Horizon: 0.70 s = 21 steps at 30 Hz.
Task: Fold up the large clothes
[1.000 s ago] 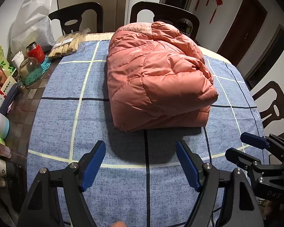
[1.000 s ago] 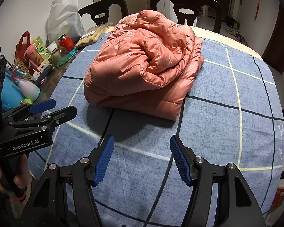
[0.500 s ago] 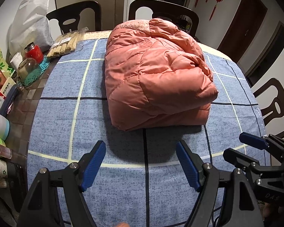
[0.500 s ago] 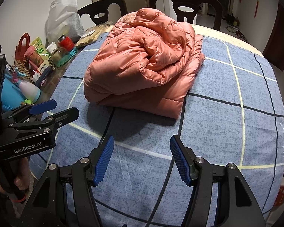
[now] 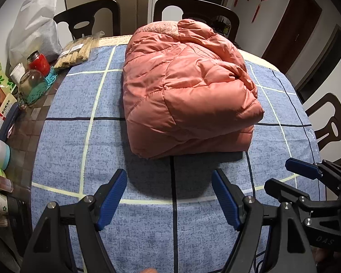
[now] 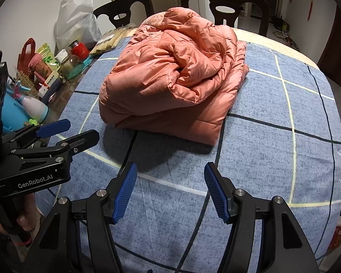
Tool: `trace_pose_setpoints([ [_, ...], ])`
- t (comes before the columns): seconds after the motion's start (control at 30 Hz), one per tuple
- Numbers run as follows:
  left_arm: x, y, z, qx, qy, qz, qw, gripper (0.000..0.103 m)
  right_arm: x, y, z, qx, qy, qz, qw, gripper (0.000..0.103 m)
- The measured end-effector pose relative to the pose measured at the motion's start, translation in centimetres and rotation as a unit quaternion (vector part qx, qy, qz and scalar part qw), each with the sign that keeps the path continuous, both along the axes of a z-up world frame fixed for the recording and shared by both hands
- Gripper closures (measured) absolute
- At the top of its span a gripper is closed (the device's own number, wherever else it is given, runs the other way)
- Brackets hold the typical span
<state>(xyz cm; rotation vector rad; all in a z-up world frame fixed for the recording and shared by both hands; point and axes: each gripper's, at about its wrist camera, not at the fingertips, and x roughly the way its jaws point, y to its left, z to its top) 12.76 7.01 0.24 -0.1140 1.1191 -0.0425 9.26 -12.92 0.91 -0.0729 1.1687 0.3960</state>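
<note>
A: Left to right, quick. Jars and packets [image 5: 31, 77] crowd the left edge of the surface [image 5: 63, 136], probably pushed aside to leave folding room.

B: Left hand-held gripper [image 5: 169, 195]?

A: Jaws wide, nothing between them, hovering over bare blue checked cloth [image 5: 147, 227] on the near side.

B: And the jacket?

A: Pink puffer jacket [image 5: 184, 95] sits mid-surface, toward the far side, bundled into a thick block, apart from both tools. Looks folded, though the right side bunches loosely.

B: Right hand-held gripper [image 6: 170, 190]?

A: Also open and empty, near side, likely backed off to check the fold.
</note>
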Motion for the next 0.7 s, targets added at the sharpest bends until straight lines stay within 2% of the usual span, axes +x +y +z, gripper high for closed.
trace_pose_setpoints([
  [0.7,0.24,-0.10,-0.42,0.003,0.004,0.004,1.0000,0.025,0.16,-0.02,-0.33,-0.003,0.006,0.000,1.000,0.041],
])
